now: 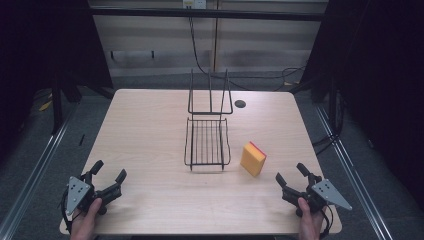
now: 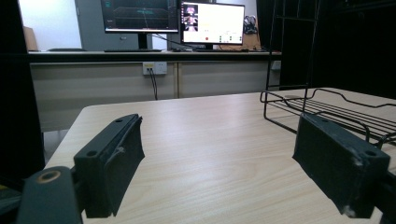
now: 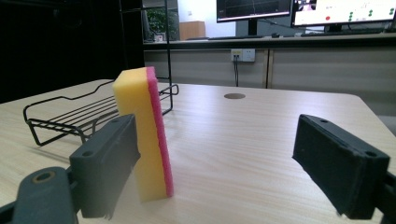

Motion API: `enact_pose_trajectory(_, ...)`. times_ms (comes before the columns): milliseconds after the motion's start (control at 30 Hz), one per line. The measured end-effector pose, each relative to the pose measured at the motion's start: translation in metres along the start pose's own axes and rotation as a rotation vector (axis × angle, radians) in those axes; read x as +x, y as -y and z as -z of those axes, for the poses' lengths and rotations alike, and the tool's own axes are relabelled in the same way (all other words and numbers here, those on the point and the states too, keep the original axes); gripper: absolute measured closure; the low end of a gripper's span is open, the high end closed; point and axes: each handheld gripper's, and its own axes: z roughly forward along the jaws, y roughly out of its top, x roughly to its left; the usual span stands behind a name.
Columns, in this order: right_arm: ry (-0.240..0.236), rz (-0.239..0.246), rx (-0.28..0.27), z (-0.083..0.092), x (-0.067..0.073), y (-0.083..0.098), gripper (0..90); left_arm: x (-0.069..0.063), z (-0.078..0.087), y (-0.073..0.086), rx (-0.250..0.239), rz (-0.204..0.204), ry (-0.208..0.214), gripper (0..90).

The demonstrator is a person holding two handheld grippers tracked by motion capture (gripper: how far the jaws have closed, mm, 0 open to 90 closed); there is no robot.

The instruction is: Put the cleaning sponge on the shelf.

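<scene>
Sponge point(image 1: 253, 158) upright at 11 o'clock of wide-open, empty right gripper point(image 1: 293, 178); square both jaws across its broad faces before closing

The bench point(image 1: 150, 135) is a pale wood-grain top with rounded corners and a small dark round grommet point(image 1: 240, 104) near its far edge. A black wire rack point(image 1: 207, 142) sits at the middle, its flat gridded tray toward the near side and a tall wire frame rising at the back. Just right of the tray, apart from it, a yellow sponge with a pink face point(image 1: 253, 158) stands on edge.
</scene>
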Motion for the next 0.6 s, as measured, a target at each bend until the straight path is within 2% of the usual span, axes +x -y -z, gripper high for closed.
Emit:
enact_pose_trajectory(167, -0.005, -0.007, 0.010, 0.0009, -0.0016, -0.0005, 13.4, 0.0000, 0.0000, 0.0000, 0.000, -0.001, 0.000, 15.5)
enact_pose_trajectory(300, -0.013, -0.005, 0.043, 0.0006, -0.0019, -0.0015, 13.4, 0.0000, 0.0000, 0.0000, 0.000, 0.000, 0.000, 15.5)
enact_pose_trajectory(400, 0.018, 0.002, 0.089, 0.0002, -0.0018, -0.0028, 15.0, 0.0000, 0.0001, 0.0000, 0.000, 0.000, 0.000, 15.5)
enact_pose_trajectory(433, 0.018, 0.002, 0.089, 0.0002, -0.0018, -0.0028, 15.0, 0.0004, 0.0001, -0.0001, 0.002, -0.007, -0.002, 15.5)
enact_pose_trajectory(533, 0.000, -0.003, 0.131, 0.0014, -0.0013, -0.0039, 17.3, 0.0004, 0.0002, -0.0001, 0.003, -0.007, 0.001, 15.5)
enact_pose_trajectory(600, -0.045, -0.013, 0.164, 0.0016, -0.0006, -0.0046, 17.7, 0.0006, 0.0002, -0.0001, 0.003, -0.009, -0.002, 15.5)
